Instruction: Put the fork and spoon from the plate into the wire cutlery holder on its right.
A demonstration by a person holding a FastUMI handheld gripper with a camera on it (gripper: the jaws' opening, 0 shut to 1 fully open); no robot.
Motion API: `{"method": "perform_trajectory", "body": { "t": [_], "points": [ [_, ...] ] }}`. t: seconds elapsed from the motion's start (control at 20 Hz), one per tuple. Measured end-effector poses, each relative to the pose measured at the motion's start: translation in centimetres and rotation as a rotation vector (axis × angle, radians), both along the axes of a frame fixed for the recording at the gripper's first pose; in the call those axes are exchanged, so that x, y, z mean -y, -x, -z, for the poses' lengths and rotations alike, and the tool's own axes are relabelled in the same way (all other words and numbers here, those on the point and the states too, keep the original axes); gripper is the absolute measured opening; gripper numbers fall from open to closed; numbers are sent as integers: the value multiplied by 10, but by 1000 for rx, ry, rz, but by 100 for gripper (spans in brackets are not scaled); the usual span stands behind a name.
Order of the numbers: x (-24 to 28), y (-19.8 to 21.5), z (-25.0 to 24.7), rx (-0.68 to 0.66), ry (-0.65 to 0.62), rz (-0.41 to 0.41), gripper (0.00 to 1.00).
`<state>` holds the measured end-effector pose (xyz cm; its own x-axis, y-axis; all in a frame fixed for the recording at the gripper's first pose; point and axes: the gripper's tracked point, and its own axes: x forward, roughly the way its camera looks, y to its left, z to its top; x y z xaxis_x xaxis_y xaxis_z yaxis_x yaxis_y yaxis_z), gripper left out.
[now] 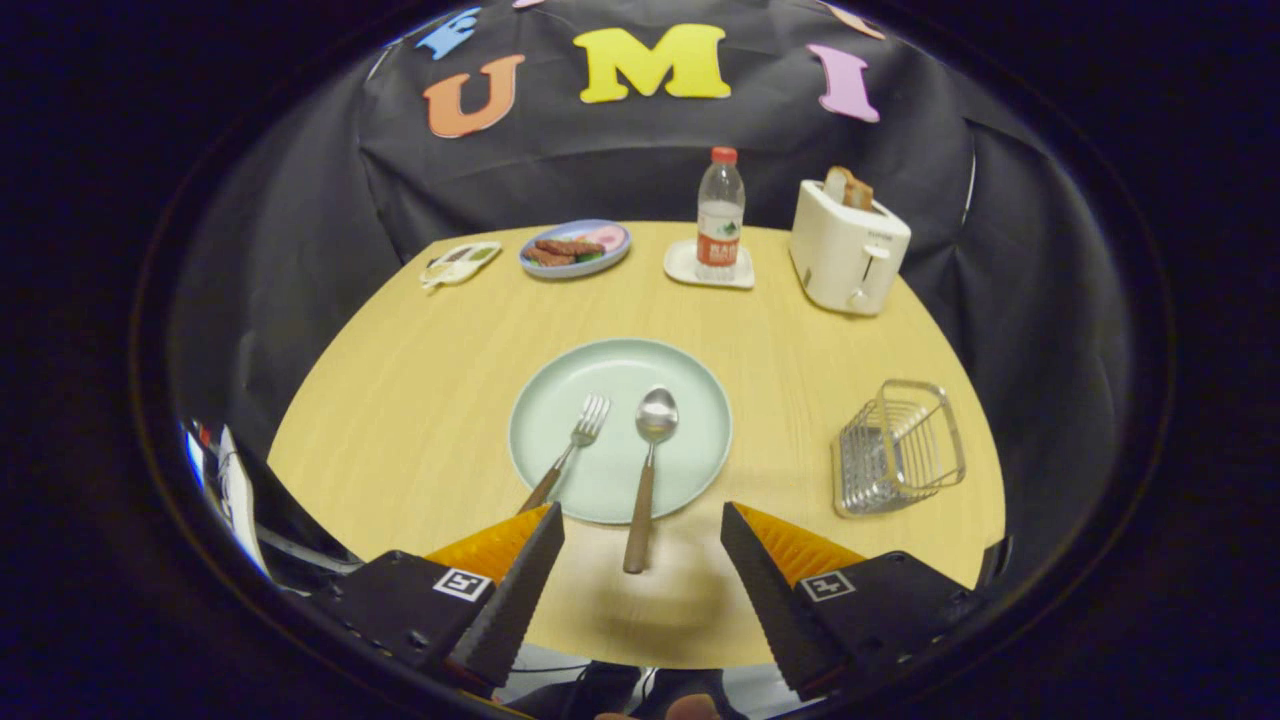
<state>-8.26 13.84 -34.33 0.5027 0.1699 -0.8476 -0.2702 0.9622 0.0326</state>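
Note:
A pale green plate (690,400) lies on the wooden table just ahead of my fingers. On it rest a fork (580,438) at the left and a spoon (650,460) at the right, both with brown handles pointing toward me. The spoon's handle sticks out over the plate's rim into the gap between my fingers. The fork's handle end disappears behind my left finger. To the right of the plate stands the wire cutlery holder (898,447), with nothing visible inside. My gripper (642,520) is open, hovering above the table with nothing held.
At the back of the table stand a white toaster (847,250) with toast in it, a water bottle (720,213) on a white coaster, a blue plate of food (575,248) and a small packet (459,263). The table's near edge lies under my fingers.

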Motion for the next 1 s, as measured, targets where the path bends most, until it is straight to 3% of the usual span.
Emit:
{"method": "perform_trajectory", "body": {
  "t": [0.2, 0.6, 0.65, 0.7, 0.9, 1.0],
  "points": [
    [3, 5, 36, -112, 28, 29, 91],
    [3, -7, 60, -166, 87, 43, 51],
    [3, -6, 67, -164, 91, 45, 11],
    [3, -6, 61, -172, 92, 43, 15],
    [8, -9, 49, -176, 56, 81, 1],
    [13, -12, 35, -170, 43, 79, 1]
  ]
}}
